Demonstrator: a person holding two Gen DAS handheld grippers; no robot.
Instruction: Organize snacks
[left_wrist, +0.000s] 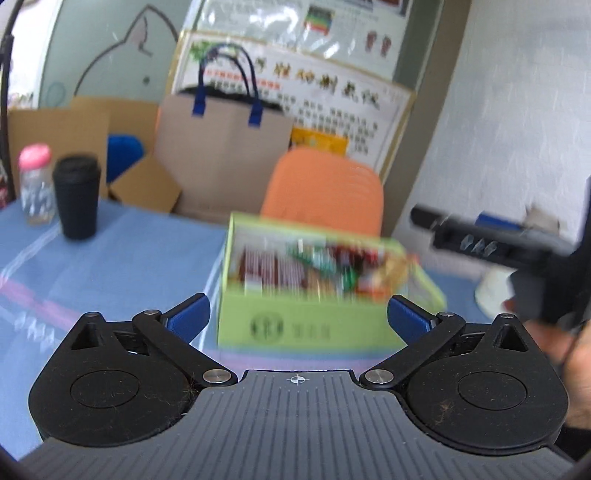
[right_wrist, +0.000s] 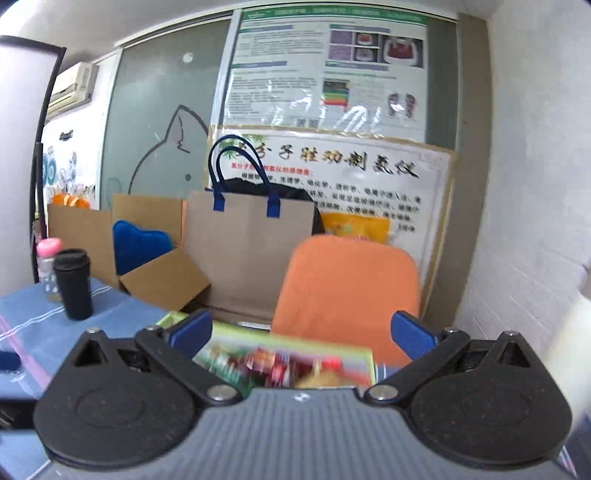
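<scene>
Both tools are spread wide, holding nothing: my left tool (left_wrist: 297, 314) faces the green box (left_wrist: 306, 325) on the bench (left_wrist: 110, 251). Snacks (left_wrist: 314, 266) already fill it; I judge little remains, though blur hides strays.

both grippers, left (left_wrist: 297, 314) and right (right_wrist: 301, 334), hold their jaws spread wide, gripping nothing.

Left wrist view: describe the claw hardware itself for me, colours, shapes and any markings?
The left claw has blue finger pads on black linkage arms with silver pivot pins, two rounded black housings, and a grey ribbed plate bearing a small white crosshair mark. The right claw looks the same.
</scene>
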